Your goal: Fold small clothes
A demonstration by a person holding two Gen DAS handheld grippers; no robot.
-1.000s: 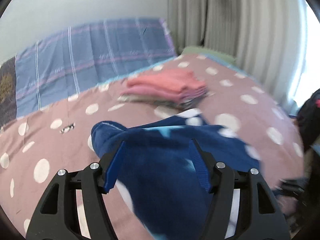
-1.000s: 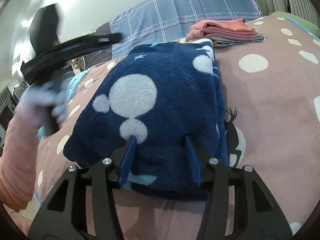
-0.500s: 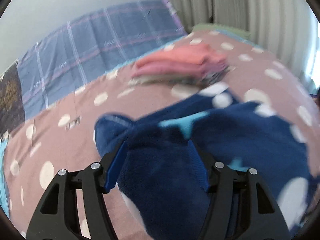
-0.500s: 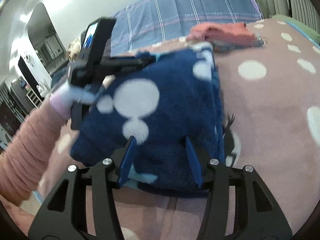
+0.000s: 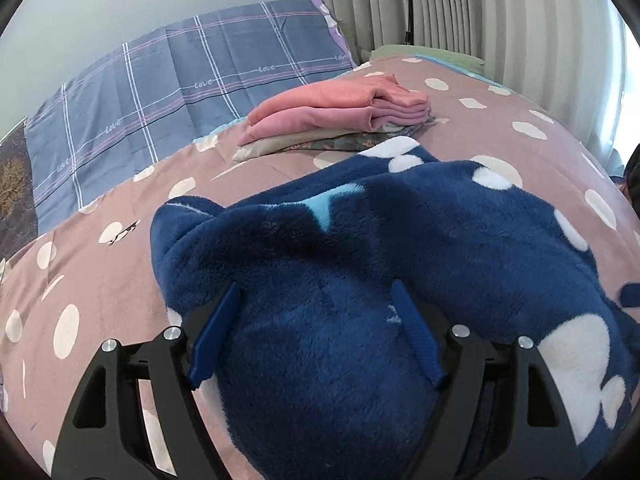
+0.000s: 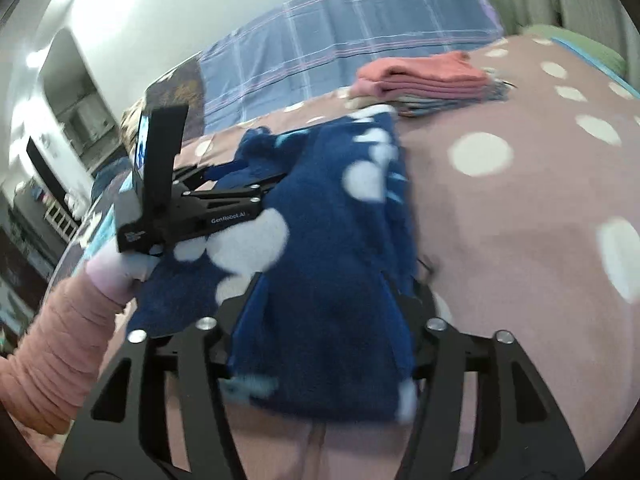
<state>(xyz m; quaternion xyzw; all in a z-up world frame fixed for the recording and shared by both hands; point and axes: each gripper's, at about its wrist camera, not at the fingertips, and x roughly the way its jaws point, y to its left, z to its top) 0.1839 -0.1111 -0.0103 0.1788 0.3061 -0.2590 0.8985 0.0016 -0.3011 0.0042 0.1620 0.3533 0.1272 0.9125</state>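
Note:
A dark blue fleece garment (image 5: 360, 264) with white dots and light blue stars lies bunched on the pink dotted bedspread (image 5: 100, 280). My left gripper (image 5: 316, 304) has thick fleece between its blue fingers and holds it. In the right wrist view the same garment (image 6: 340, 248) hangs folded over, and my right gripper (image 6: 320, 292) grips its near edge. The left gripper (image 6: 224, 204) shows there at the garment's left side, held by a pink-sleeved arm.
A stack of folded pink and patterned clothes (image 5: 340, 120) sits further back on the bed, also in the right wrist view (image 6: 424, 80). A blue checked pillow (image 5: 180, 80) lies against the wall. Curtains (image 5: 500, 20) hang at the right.
My left gripper has moved to the right over the garment and carried a fold of fleece across. My right gripper has lifted its edge; the garment is now more bunched.

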